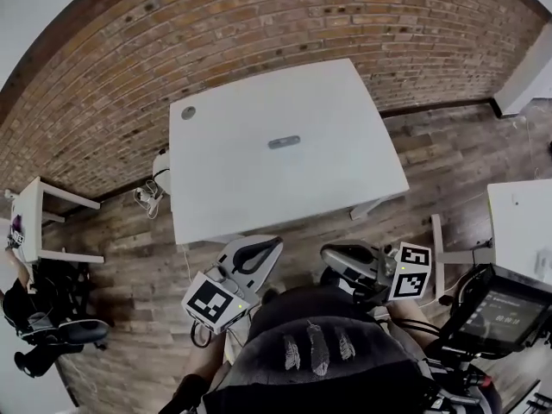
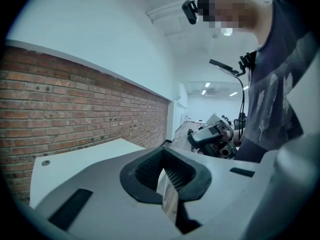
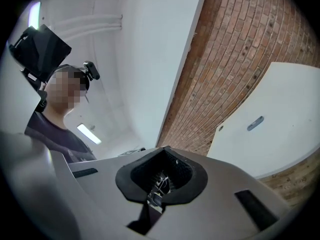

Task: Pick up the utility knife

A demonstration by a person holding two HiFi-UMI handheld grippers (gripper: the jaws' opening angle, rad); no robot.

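A brick wall [image 1: 259, 24] and a wood-plank floor [image 1: 448, 153] frame a white table [image 1: 250, 188], seen from steeply above. The left gripper [image 1: 255, 250] has its jaws pressed together with nothing between them. The right gripper [image 1: 343, 257] is likewise closed and empty. Both hang off the table's near edge, well apart from the utility knife [image 1: 284, 141], which lies alone near the middle of the tabletop. It shows only as a small grey sliver, its blade and details too small to tell. The person's dark shirt [image 1: 319, 352] fills the lower frame and hides how the hands hold the grippers. A second white table [image 1: 526, 222] is cut off at the right edge.
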